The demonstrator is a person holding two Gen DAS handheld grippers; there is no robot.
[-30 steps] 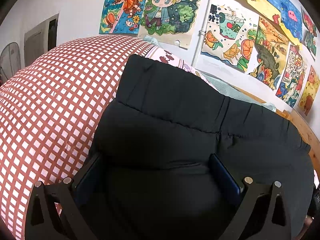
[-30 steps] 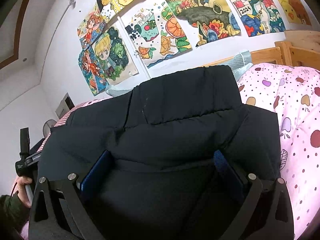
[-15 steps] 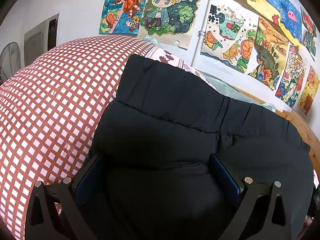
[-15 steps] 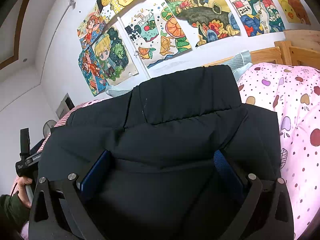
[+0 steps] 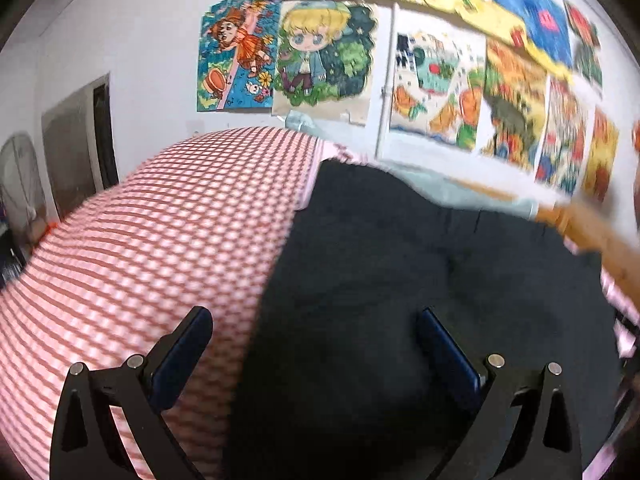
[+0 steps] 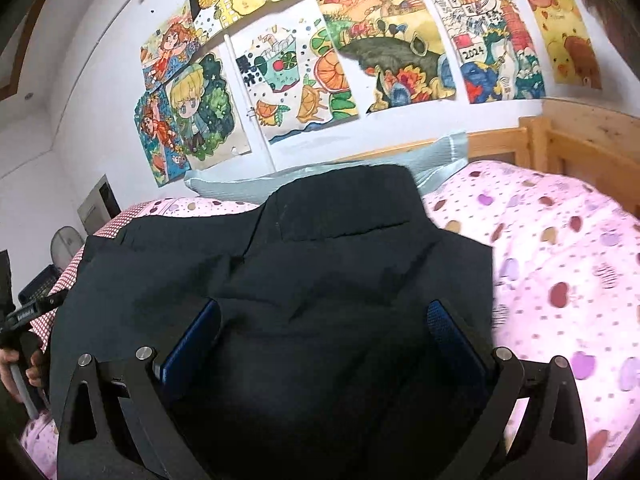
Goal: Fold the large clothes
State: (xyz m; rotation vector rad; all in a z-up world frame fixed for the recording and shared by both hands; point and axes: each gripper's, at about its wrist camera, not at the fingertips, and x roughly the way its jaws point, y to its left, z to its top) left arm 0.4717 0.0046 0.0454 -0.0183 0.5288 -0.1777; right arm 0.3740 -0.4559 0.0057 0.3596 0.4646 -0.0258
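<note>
- Left wrist view: left gripper (image 5: 316,336) jaws spread wide, nothing between the blue pads; view motion-blurred.
- Black padded jacket (image 5: 420,280) lies on the bed, its left edge passing between the left gripper's fingers; left finger (image 5: 188,336) over the red-and-white checked blanket (image 5: 160,232), right finger over black fabric.
- Right wrist view: right gripper (image 6: 324,328) also wide apart, both blue pads over the jacket (image 6: 320,264), gripping nothing; contact with fabric cannot be told.
- Jacket is folded into a compact bundle, a narrower flap at the far end toward the wall.
- Pink bedsheet with apple and dot print (image 6: 560,264) to the right of the jacket; pale blue-grey pillow (image 6: 360,168) just behind it.
- Wooden bed frame (image 6: 580,132) at far right.
- Colourful children's drawings (image 6: 340,64) taped on the white wall.
- Person's hand (image 6: 16,364) holding the other gripper's handle at the left edge of the right wrist view.
</note>
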